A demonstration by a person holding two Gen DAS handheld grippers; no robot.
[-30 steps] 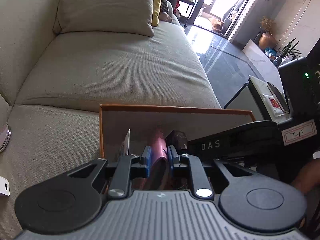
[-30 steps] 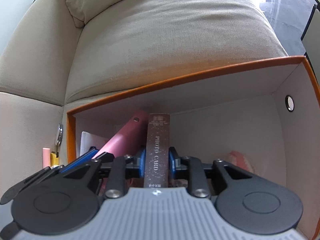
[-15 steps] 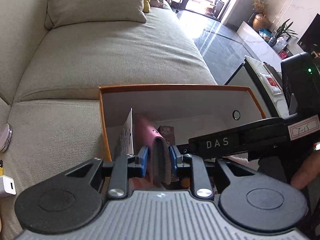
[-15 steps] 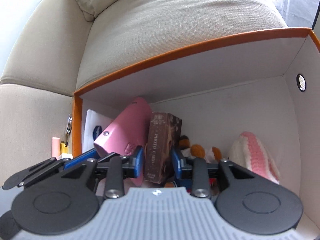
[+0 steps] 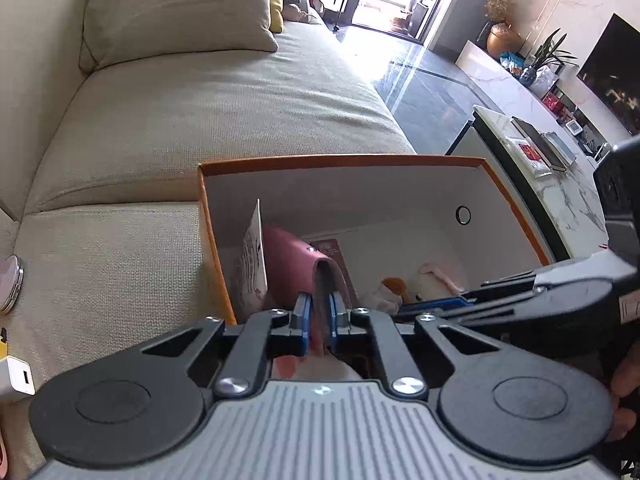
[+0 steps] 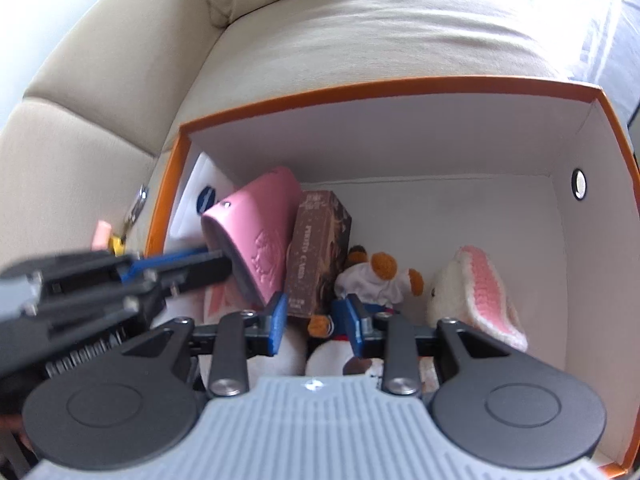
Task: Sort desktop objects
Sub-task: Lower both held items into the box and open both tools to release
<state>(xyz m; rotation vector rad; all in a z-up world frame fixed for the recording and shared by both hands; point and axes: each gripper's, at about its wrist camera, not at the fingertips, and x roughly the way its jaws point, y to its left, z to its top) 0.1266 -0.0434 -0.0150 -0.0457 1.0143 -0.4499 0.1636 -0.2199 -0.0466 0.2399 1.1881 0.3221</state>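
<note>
An orange-rimmed white box [image 5: 340, 159] [image 6: 384, 84] sits on a beige sofa. My left gripper [image 5: 319, 318] is shut on a pink case [image 5: 296, 264] and holds it inside the box at its left; the case also shows in the right wrist view [image 6: 256, 236]. A brown photo card box [image 6: 318, 252] stands upright beside the case. My right gripper [image 6: 314, 320] is open just in front of the photo card box, not touching it. The left gripper's fingers [image 6: 176, 260] reach in from the left in the right wrist view.
In the box lie a small bear toy [image 6: 376, 276], a white and pink knitted toy [image 6: 476, 280] and a white card [image 5: 254, 256] at the left wall. A white charger [image 5: 14, 376] and a round compact [image 5: 10, 284] lie on the sofa to the left. A marble table [image 5: 560, 184] is at right.
My right gripper has opened and let go of the photo card box, which now stands in the box, and has drawn back. My left gripper has lowered the pink case deeper into the box.
</note>
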